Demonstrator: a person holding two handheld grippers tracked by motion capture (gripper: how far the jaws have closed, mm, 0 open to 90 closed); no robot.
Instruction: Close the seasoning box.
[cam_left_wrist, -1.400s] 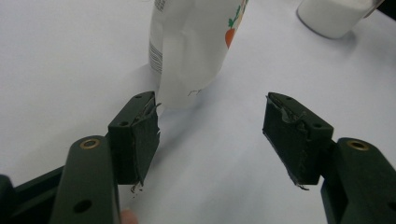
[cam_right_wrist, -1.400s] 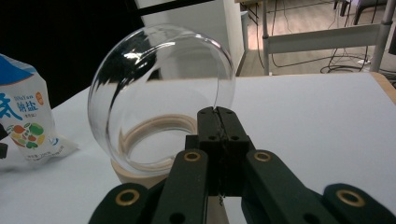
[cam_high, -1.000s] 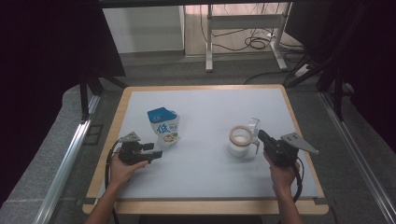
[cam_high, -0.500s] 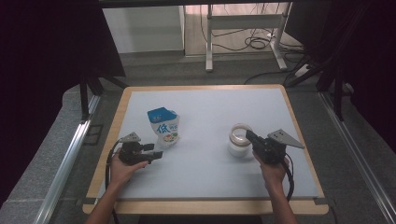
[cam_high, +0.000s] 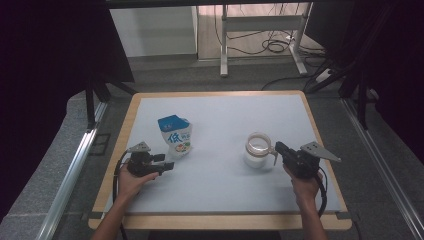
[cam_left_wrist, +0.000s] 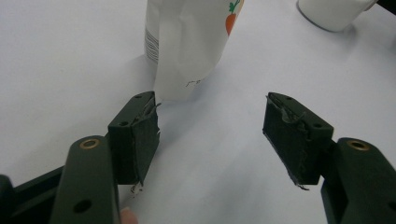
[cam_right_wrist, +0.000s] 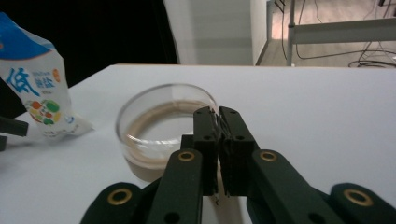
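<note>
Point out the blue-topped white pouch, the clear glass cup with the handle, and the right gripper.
Blue-topped white printed pouch (cam_high: 176, 137): high view, on its printed front.
Clear glass cup with handle (cam_high: 258, 150): high view, on its side wall below the rim.
Right gripper (cam_right_wrist: 218, 122): right gripper view, between the black jaw tips, at the cup's rim.

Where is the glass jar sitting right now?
In the high view the glass jar stands on the right half of the table, just left of the right gripper and right of the blue-and-white pouch.
</note>
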